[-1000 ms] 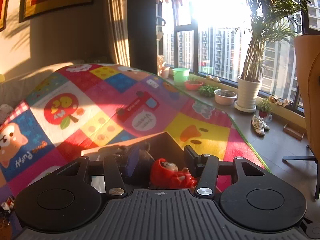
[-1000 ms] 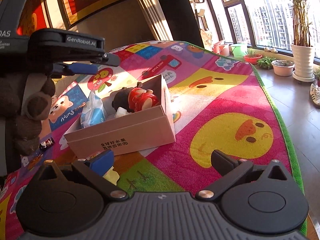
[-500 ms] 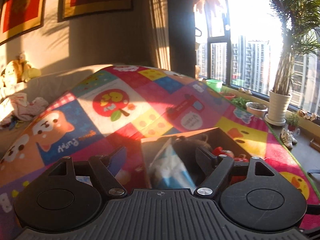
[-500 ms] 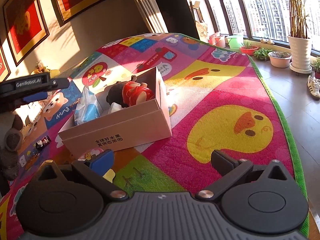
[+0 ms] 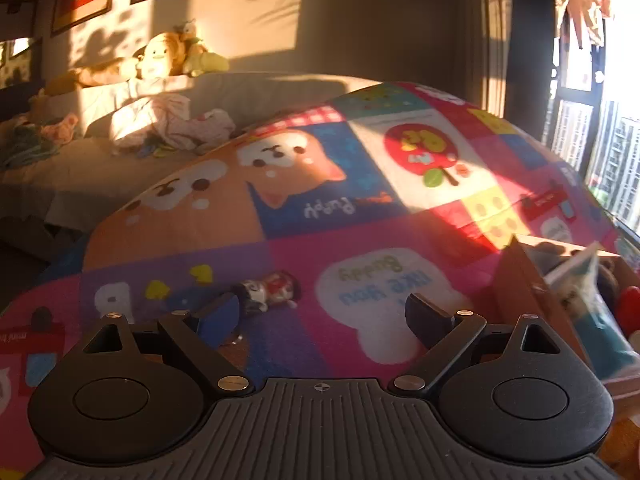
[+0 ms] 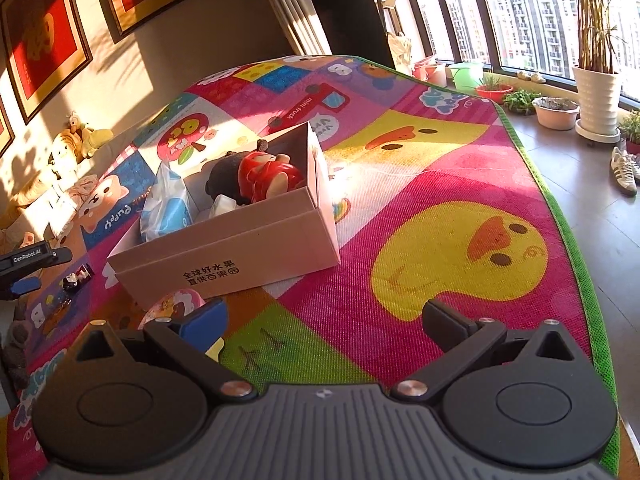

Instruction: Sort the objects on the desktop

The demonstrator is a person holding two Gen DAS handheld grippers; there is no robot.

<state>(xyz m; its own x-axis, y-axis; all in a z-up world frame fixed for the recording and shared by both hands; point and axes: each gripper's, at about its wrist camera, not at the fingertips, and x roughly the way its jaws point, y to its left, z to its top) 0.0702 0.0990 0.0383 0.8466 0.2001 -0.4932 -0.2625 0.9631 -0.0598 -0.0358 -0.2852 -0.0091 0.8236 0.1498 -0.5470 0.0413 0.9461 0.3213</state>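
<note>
Reaching my left gripper (image 5: 326, 312), jaws just opened and empty, toward the small figurine (image 5: 269, 291); next I straddle it, then carry it to the cardboard box (image 6: 240, 240); right gripper (image 6: 326, 322) open.

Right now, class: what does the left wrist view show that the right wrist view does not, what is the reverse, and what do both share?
Only the left wrist view shows the left gripper from behind, jaws open and empty, just opening, with the small toy figure ahead.

Only the right wrist view shows the yellow duck print and potted plant.

Both show the cardboard box, tissue pack and play mat.
</note>
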